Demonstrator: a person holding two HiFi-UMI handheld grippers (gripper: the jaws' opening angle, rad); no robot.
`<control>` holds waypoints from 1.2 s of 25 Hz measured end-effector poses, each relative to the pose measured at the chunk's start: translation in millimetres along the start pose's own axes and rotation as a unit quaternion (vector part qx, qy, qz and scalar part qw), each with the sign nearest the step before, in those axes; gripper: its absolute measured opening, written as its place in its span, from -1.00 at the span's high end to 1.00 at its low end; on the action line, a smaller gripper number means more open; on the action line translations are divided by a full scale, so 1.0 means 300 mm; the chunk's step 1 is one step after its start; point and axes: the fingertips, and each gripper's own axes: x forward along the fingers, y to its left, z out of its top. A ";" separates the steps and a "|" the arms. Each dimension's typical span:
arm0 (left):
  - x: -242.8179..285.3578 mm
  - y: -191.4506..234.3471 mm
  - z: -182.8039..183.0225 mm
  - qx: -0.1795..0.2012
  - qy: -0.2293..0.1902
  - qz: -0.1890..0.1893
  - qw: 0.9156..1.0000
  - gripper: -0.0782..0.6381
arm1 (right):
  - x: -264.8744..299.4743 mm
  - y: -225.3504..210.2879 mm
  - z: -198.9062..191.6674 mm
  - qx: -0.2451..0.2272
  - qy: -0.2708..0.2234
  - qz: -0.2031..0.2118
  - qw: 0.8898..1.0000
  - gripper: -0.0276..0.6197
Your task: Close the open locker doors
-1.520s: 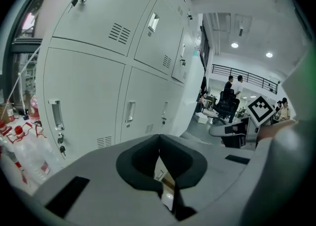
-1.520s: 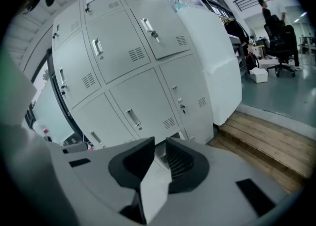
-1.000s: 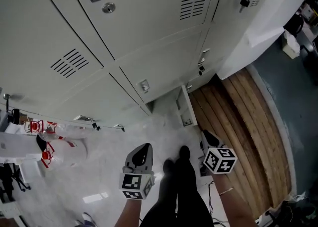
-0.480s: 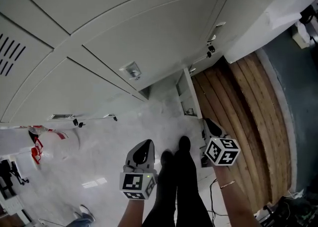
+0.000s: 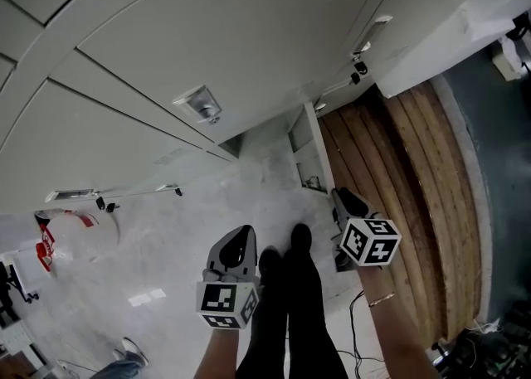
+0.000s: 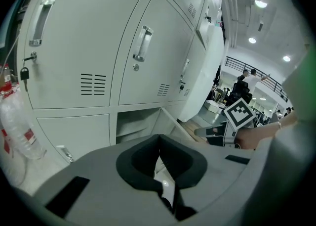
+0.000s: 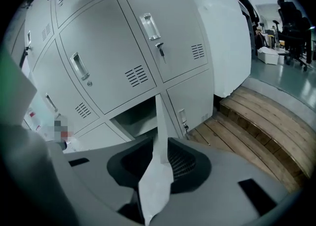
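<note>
Pale grey metal locker door (image 5: 318,153) in the bottom row stands swung out over the white marbled floor (image 5: 191,203), edge-on to the person. Its open compartment (image 7: 131,118) lies to its left, under a bank of closed grey lockers (image 5: 207,29).

The right hand-held gripper (image 5: 343,199) hovers just short of the door's free edge. Its jaws have just been opening and stand apart, with the thin edge lined up with the gap and no pad pressing on it. The left hand-held gripper (image 5: 241,245) hangs further left, jaws together on nothing.

Between the two stand the person's dark shoes (image 5: 300,238). A brown wooden plank platform (image 5: 406,187) lies just right of the door. A clear plastic bottle with a red label (image 6: 15,121) stands by the lockers far to the left, well apart.
</note>
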 end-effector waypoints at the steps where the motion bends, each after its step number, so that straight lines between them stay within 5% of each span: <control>1: 0.007 0.001 -0.007 -0.001 0.000 0.000 1.000 0.73 | 0.012 -0.002 0.000 0.001 0.003 0.005 1.000 0.60; 7: 0.030 0.005 -0.032 -0.010 0.002 0.001 1.000 0.73 | 0.079 0.003 -0.036 -0.005 0.043 0.055 0.998 0.37; 18: 0.023 0.026 -0.033 -0.021 -0.001 0.012 1.000 0.73 | 0.105 0.002 -0.107 -0.028 0.082 0.051 0.995 0.58; 30: -0.061 0.113 -0.012 -0.041 -0.017 0.042 0.998 0.73 | 0.141 0.168 -0.146 -0.068 0.103 0.076 0.989 0.56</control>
